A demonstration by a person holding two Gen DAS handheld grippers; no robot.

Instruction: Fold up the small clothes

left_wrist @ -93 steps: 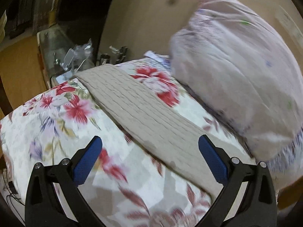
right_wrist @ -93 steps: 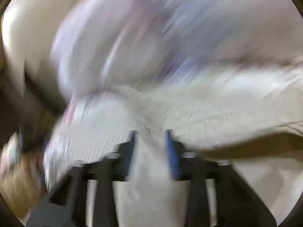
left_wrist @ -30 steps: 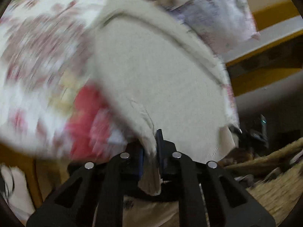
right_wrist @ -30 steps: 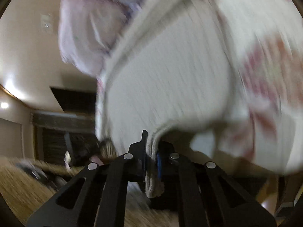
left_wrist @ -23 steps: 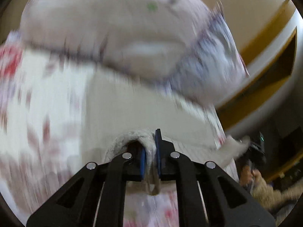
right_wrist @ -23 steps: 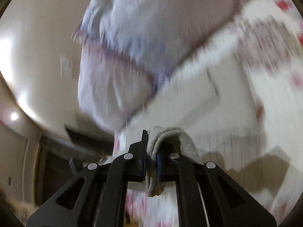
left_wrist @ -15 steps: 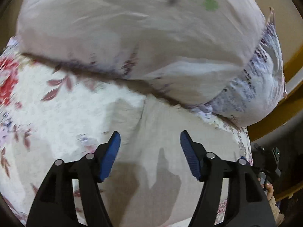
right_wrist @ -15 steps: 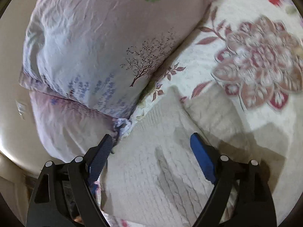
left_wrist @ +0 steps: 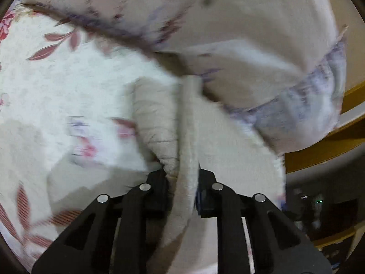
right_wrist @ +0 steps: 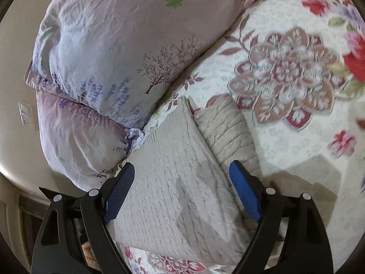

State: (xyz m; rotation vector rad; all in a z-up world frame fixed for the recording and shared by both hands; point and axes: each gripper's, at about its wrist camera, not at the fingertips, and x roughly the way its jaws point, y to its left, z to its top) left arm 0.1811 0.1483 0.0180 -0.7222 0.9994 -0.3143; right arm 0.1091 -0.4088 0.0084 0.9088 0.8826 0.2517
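The left hand-held gripper was pinching a bunched edge of the beige knit garment, which lay on the floral bedspread just beside the pillow. The right hand-held gripper hung spread wide over the garment's folded layers, its blue pads apart from the knit.

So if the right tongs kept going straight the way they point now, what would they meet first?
Most likely the beige knit garment, which lies on the bedspread directly between the open right tongs. Beyond it sits the pillow, though depth is hard to judge.
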